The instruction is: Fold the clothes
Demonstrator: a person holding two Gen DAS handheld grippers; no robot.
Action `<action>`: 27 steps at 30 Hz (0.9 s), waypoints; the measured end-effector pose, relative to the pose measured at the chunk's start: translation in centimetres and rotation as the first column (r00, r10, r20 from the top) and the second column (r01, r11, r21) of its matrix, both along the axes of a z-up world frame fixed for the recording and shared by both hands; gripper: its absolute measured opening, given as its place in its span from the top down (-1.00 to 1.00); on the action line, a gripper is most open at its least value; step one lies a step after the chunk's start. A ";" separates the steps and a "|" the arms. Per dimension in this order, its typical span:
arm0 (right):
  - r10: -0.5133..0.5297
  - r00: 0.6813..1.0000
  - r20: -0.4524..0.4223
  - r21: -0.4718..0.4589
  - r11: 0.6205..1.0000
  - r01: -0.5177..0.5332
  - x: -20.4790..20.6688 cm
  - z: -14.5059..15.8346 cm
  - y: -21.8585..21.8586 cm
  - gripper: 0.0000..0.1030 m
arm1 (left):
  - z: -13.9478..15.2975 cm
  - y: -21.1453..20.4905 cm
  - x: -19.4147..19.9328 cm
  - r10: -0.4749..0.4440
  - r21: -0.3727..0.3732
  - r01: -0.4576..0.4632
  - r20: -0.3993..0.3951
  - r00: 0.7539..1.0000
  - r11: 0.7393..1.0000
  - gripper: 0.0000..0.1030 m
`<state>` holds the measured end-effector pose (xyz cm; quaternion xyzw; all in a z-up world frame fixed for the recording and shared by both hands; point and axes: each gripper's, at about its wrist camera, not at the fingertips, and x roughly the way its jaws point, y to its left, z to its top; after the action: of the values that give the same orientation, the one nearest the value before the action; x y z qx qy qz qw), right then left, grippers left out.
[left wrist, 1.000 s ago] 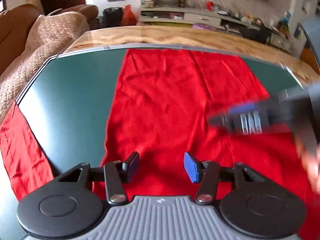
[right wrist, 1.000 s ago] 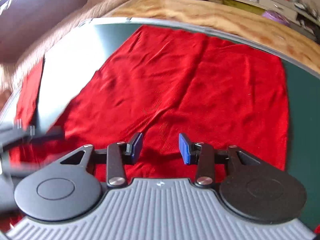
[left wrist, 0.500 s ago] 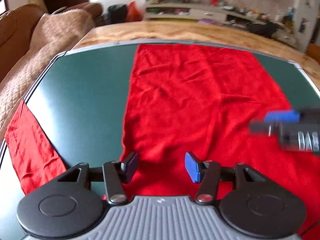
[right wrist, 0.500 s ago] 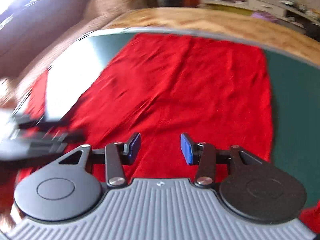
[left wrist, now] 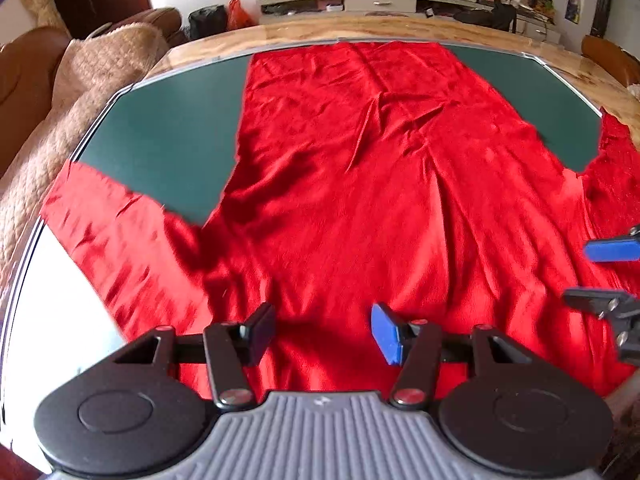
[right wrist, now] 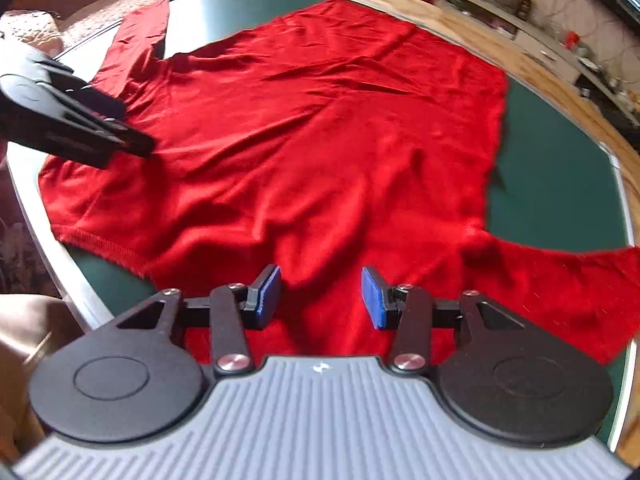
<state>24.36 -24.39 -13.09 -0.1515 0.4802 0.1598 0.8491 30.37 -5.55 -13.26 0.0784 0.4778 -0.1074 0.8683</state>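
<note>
The red shirt [left wrist: 360, 184] lies spread flat across the green bench [left wrist: 168, 136], filling mid-frame, sleeves out to both sides. The left hand-held gripper [left wrist: 323, 334] hovers over it, jaws wide apart and empty. The right hand-held gripper [right wrist: 321, 298] likewise gapes empty above the shirt.

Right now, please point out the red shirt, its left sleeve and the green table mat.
red shirt [left wrist: 360, 208], left wrist view, middle of the body panel.
left sleeve [left wrist: 104, 220], left wrist view, middle of the spread sleeve.
green table mat [right wrist: 552, 184], right wrist view, bare part beside the shirt.
</note>
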 end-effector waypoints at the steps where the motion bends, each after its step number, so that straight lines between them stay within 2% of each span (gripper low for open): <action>1: -0.003 1.000 -0.001 0.006 1.000 0.003 -0.2 0.0 -0.1 0.00 | 0.0 0.0 -0.7 -0.005 0.003 0.005 -0.002 1.000 1.000 -0.16; 7: -0.021 1.000 -0.006 0.044 0.999 0.021 -1.1 -0.1 -0.7 0.00 | -0.6 -1.0 -3.7 -0.044 0.041 0.046 -0.044 0.998 0.998 -0.21; 10: -0.029 1.000 -0.008 0.062 0.998 0.030 -1.6 -0.2 -1.0 -0.01 | -0.8 0.1 -4.3 -0.026 0.031 0.027 -0.049 0.998 0.999 -0.35; 14: -0.041 0.999 -0.012 0.087 0.995 0.042 -2.2 -0.3 -1.5 -0.02 | -0.9 1.5 -4.9 -0.006 0.034 0.008 -0.044 0.999 0.999 -0.37; 16: -0.047 0.999 -0.014 0.100 0.994 0.048 -2.5 -0.3 -1.7 -0.13 | -0.9 2.0 -5.0 0.002 0.033 0.000 -0.042 0.999 0.999 -0.46; 18: -0.053 0.998 -0.017 0.112 0.992 0.054 -2.8 -0.4 -1.9 -0.14 | -0.9 2.4 -5.2 0.010 0.032 -0.008 -0.039 0.999 0.999 -0.51; 22: -0.042 0.998 -0.042 0.102 0.994 0.047 -3.0 -0.1 -1.8 -0.15 | -0.8 3.0 -5.4 0.014 0.028 -0.013 -0.049 0.999 1.000 -0.46; 27: -0.090 0.994 -0.063 0.169 0.981 0.099 -3.5 0.0 -3.0 -0.14 | -0.6 3.2 -6.0 0.011 0.047 -0.009 -0.043 0.999 0.999 -0.46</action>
<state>20.83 -27.42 -13.10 -0.0502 0.4943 0.1642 0.8522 24.38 -2.37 -13.91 0.0940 0.4994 -0.0936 0.8561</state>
